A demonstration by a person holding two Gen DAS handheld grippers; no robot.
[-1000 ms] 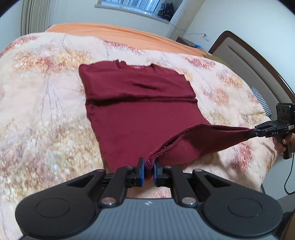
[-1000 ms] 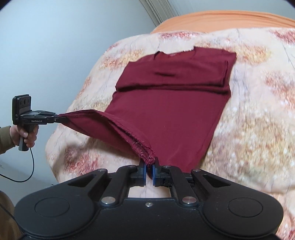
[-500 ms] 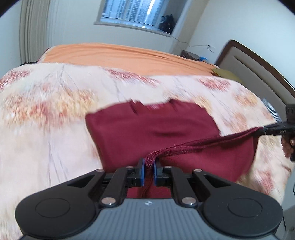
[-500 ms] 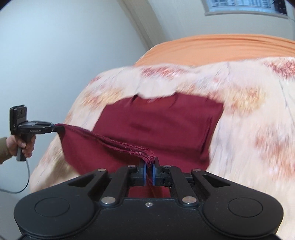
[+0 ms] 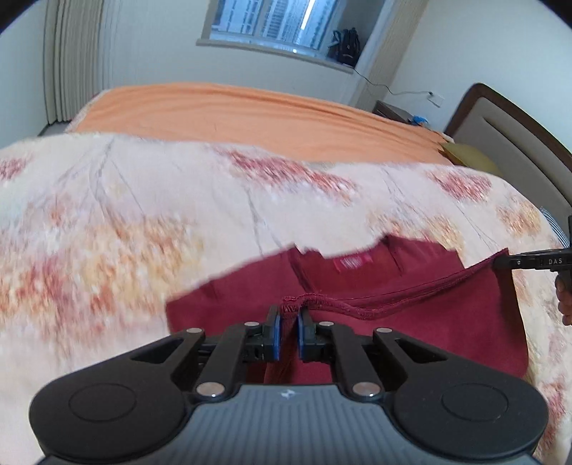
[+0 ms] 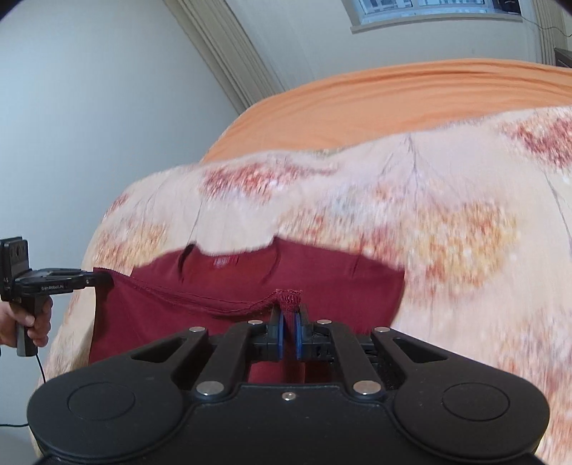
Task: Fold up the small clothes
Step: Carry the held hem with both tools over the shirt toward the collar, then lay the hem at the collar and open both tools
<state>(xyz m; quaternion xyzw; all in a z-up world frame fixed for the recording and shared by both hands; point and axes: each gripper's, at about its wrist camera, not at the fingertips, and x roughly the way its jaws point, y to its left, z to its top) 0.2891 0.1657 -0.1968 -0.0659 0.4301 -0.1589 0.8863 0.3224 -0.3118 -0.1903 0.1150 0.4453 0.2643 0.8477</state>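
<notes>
A dark red shirt lies on the floral quilt, its collar and label toward the far side. My left gripper is shut on one corner of the bottom hem, which is lifted and stretched taut over the shirt's body, close to the collar. My right gripper is shut on the other hem corner. In the left wrist view the right gripper shows at the right edge. In the right wrist view the left gripper shows at the left, held by a hand.
An orange sheet covers the far part of the bed. A padded headboard stands on the right in the left wrist view, a pale wall on the left in the right wrist view. A window is beyond.
Both grippers have carried the hem forward over the shirt toward the collar. The lower body of the shirt is now doubled over, and only the collar end shows beyond the hem.
</notes>
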